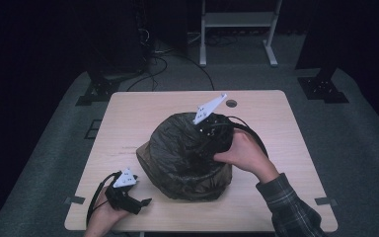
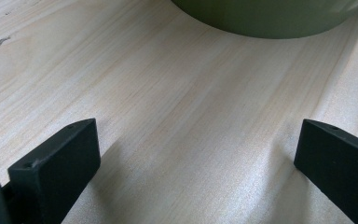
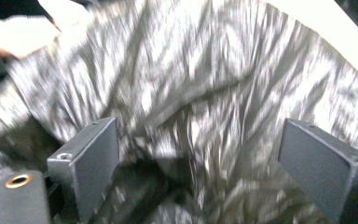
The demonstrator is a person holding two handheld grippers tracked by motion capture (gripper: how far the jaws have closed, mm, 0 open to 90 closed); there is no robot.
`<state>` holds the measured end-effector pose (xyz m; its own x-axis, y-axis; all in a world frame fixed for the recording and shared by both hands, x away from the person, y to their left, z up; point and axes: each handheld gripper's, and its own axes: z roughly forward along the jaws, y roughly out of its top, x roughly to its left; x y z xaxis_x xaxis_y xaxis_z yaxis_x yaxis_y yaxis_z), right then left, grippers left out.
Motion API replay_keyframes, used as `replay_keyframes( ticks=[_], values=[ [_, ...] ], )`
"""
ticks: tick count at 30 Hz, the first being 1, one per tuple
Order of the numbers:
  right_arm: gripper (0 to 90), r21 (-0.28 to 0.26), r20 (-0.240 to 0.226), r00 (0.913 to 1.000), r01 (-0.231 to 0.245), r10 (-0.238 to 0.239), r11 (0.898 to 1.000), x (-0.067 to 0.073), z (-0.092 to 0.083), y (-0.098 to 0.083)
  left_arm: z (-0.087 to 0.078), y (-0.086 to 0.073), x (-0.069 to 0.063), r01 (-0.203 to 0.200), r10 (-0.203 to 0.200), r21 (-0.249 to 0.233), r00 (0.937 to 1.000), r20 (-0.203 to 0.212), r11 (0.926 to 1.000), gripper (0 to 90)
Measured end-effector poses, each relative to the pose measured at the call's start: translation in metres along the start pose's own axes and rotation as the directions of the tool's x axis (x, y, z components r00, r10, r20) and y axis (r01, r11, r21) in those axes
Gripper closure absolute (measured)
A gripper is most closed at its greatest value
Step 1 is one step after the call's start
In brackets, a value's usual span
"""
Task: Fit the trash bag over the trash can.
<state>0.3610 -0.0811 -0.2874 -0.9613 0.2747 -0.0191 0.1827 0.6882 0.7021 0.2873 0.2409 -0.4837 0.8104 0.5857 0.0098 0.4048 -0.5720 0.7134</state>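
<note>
black liner in bin at desk centre

high view: black bag (image 1: 177, 143) lines a bin (image 1: 192, 185) mid-desk (image 1: 256, 108); right gripper (image 1: 205, 148) reaches into it.
left gripper view: left gripper (image 2: 196, 154) spread over bare desk, bin wall just ahead.
right gripper view: right gripper spread, bag between jaws, blurred.

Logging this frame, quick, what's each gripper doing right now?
Left gripper: open, empty, over the table.
Right gripper: open, inside the black bin bag.
</note>
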Motion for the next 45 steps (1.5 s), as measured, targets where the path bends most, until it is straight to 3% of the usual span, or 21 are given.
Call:
replay_keyframes(
  ticks=[3, 7, 11, 16, 19, 29, 34, 38, 41, 42, 45],
  values=[
    [11.4, -0.041, 0.021, 0.9997, 0.015, -0.014, 0.999, 0.002, 0.0, 0.011, 0.0, 0.0, 0.0, -0.001, 0.001, 0.0, 1.0, 0.001, 1.0, 0.0],
    [11.5, -0.085, 0.01, 0.9999, 0.013, -0.012, 0.996, 0.003, 0.01, 0.027, 0.0, 0.0, 0.0, -0.001, 0.001, 0.0, 1.0, 0.001, 1.0, 0.0],
    [11.5, -0.092, -0.007, 0.9999, 0.009, -0.01, 0.996, 0.001, 0.026, 0.039, 0.0, 0.0, 0.0, -0.004, 0.004, 0.0, 1.0, 0.003, 1.0, 0.0],
    [11.5, -0.043, -0.025, 0.9997, 0.0, -0.001, 0.999, -0.001, 0.048, 0.049, 0.0, 0.0, 0.0, -0.004, 0.004, 0.0, 1.0, 0.004, 1.0, 0.0],
    [11.5, 0.0, -0.009, 1.0, 0.001, -0.001, 1.0, -0.002, 0.058, 0.05, 0.0, 0.0, 0.0, -0.004, 0.004, 0.0, 1.0, 0.004, 1.0, 0.0],
    [11.5, 0.09, -0.016, 0.9999, -0.003, 0.004, 0.996, -0.004, 0.077, 0.051, 0.001, 0.001, 0.0, -0.009, 0.009, 0.001, 0.9999, 0.008, 1.0, 0.0],
    [10.9, 0.172, -0.018, 0.9996, -0.02, 0.023, 0.985, -0.006, 0.088, 0.051, 0.001, 0.001, 0.0, -0.013, 0.013, 0.001, 0.9999, 0.01, 0.9999, 0.0],
    [10.9, 0.196, -0.018, 0.9996, -0.018, 0.021, 0.98, -0.007, 0.092, 0.049, 0.001, 0.001, 0.0, -0.013, 0.013, 0.001, 0.9999, 0.01, 0.9999, 0.0],
    [10.9, 0.268, -0.016, 0.9995, -0.023, 0.028, 0.963, -0.007, 0.099, 0.046, 0.001, 0.001, 0.0, -0.013, 0.013, 0.001, 0.9999, 0.009, 0.9999, 0.0],
    [10.9, 0.269, -0.012, 0.9996, -0.021, 0.025, 0.963, -0.006, 0.099, 0.047, 0.001, 0.001, 0.0, -0.014, 0.014, 0.001, 0.9999, 0.009, 0.9999, 0.0],
    [10.9, 0.218, -0.019, 0.9995, -0.019, 0.024, 0.976, -0.006, 0.092, 0.049, 0.001, 0.001, 0.0, -0.014, 0.014, 0.001, 0.9999, 0.009, 0.9999, 0.0]
  ],
)
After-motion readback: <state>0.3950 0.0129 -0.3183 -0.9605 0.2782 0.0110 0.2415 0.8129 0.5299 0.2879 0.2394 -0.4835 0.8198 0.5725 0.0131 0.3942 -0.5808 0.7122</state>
